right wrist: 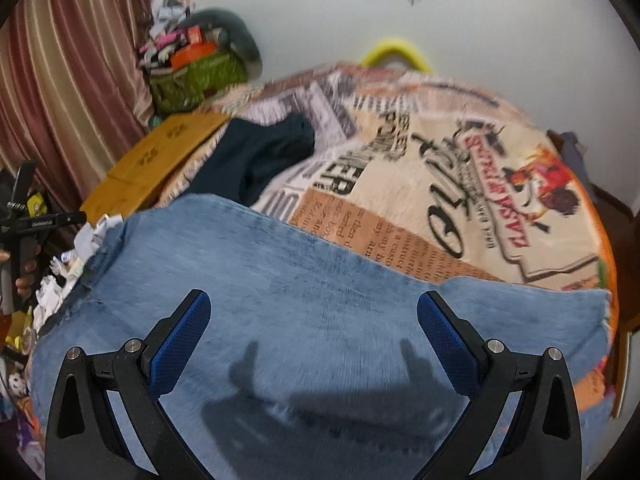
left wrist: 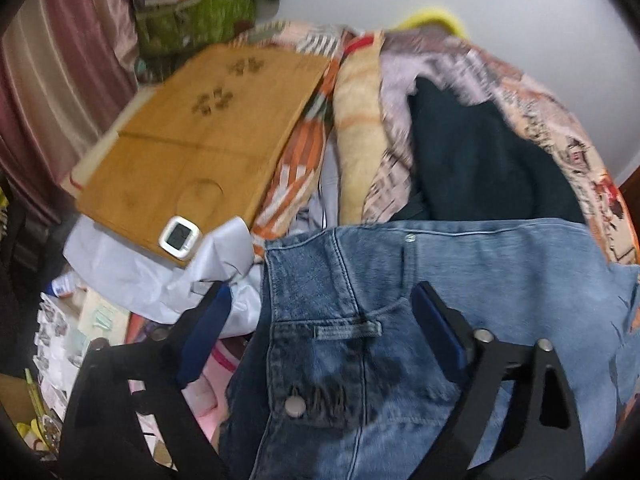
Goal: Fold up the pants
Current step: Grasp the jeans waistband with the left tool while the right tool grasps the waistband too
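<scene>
Spreading across the near edge of a bed (right wrist: 520, 184), a pair of light blue jeans (right wrist: 304, 280) is seen lying flat on a printed blanket (right wrist: 460, 168). In the left wrist view the waistband end is shown, with a belt loop (left wrist: 348, 330) and a metal button (left wrist: 295, 405) near the left edge of the denim. The left gripper (left wrist: 320, 328) is held over this end, its jaws standing wide apart with the waistband corner between them; no pad is seen pressing the cloth. The right gripper (right wrist: 314, 344) is held above the plain leg fabric, its jaws also wide, nothing gripped, and its shadow is cast on the denim. A dark garment (right wrist: 260, 156) lies on the blanket beyond the jeans. A wooden board (left wrist: 200, 152) rests at the bed's left side, with a small white clock (left wrist: 179, 238) on its near corner. Whether either gripper touches the denim cannot be told.
</scene>
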`<control>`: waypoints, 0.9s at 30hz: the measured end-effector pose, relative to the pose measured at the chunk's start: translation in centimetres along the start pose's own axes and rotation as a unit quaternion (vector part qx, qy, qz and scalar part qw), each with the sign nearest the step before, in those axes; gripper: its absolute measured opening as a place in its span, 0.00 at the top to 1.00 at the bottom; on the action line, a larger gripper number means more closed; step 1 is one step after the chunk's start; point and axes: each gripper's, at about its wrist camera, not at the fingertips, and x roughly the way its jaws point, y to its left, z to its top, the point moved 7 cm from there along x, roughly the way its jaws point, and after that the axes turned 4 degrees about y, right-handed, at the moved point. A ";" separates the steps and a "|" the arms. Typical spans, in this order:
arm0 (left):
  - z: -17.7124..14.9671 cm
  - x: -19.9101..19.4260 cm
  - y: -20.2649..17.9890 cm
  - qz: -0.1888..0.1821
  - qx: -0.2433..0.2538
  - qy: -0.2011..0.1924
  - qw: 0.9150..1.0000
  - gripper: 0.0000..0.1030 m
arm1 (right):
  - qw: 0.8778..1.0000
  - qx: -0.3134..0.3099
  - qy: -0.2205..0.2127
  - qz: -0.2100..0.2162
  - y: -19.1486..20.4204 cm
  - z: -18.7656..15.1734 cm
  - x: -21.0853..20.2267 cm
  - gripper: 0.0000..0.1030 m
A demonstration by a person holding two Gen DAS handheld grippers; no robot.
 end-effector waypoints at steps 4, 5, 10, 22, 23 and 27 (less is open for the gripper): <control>0.2 3.8 -0.7 -0.010 0.000 0.046 0.999 0.28 | 0.999 -0.001 0.039 0.034 -0.1 1.1 3.3 0.01; 0.3 4.9 -1.0 -0.009 0.001 0.057 0.998 0.31 | 0.998 -0.001 0.048 0.044 0.1 1.2 3.8 0.01; 0.4 8.2 -1.1 0.057 0.019 0.079 0.995 0.36 | 0.994 -0.041 0.084 0.050 0.9 2.0 6.7 0.02; 0.3 9.4 -3.1 0.047 0.034 0.077 0.995 0.85 | 0.995 -0.081 0.051 0.009 2.2 1.8 8.7 0.31; 0.4 9.5 -3.1 0.048 0.034 0.075 0.995 0.87 | 0.995 -0.087 0.049 0.007 2.4 1.8 8.7 0.39; 0.7 8.7 -2.6 0.040 0.010 0.057 0.998 0.92 | 0.993 -0.101 0.055 0.009 2.6 1.8 8.5 0.74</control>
